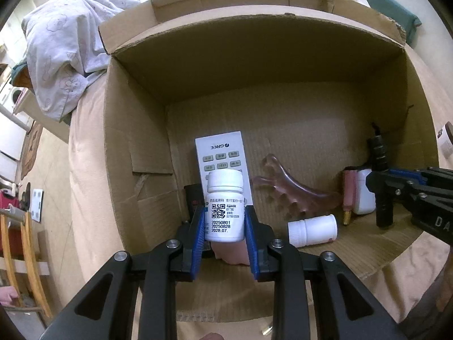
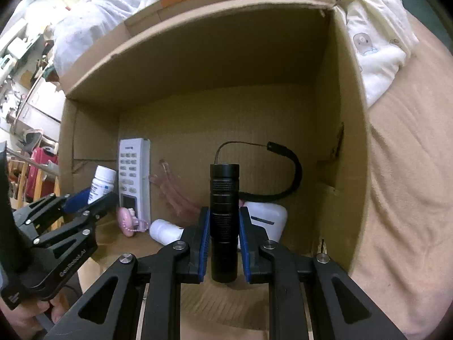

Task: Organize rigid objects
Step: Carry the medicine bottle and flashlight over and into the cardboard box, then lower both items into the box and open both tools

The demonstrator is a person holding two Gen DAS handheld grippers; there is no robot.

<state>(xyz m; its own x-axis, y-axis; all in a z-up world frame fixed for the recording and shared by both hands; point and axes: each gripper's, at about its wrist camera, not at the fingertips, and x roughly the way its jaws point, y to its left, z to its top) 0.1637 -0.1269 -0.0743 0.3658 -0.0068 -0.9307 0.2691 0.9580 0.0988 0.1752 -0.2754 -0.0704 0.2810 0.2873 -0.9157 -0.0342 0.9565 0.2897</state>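
My left gripper (image 1: 225, 216) is shut on an upright white pill bottle (image 1: 225, 198) with a QR label. It hangs low inside an open cardboard box (image 1: 254, 14), just above a white remote (image 1: 220, 153). My right gripper (image 2: 224, 216) is shut on a black flashlight (image 2: 224, 192), whose wrist strap (image 2: 286, 175) curls to the right. In the right wrist view the left gripper (image 2: 85, 201) and its bottle (image 2: 103, 181) are at the left. On the box floor lie a second white bottle (image 1: 314, 231), a translucent pink comb (image 1: 286, 189) and a white case (image 2: 266, 215).
The box stands on a beige bed sheet (image 2: 410, 184) with its flaps (image 1: 198, 2) upright. A rumpled white quilt (image 1: 62, 56) lies behind it. A small pink object (image 2: 128, 221) sits beside the remote (image 2: 134, 175). A hand (image 2: 25, 317) grips the left gripper's handle.
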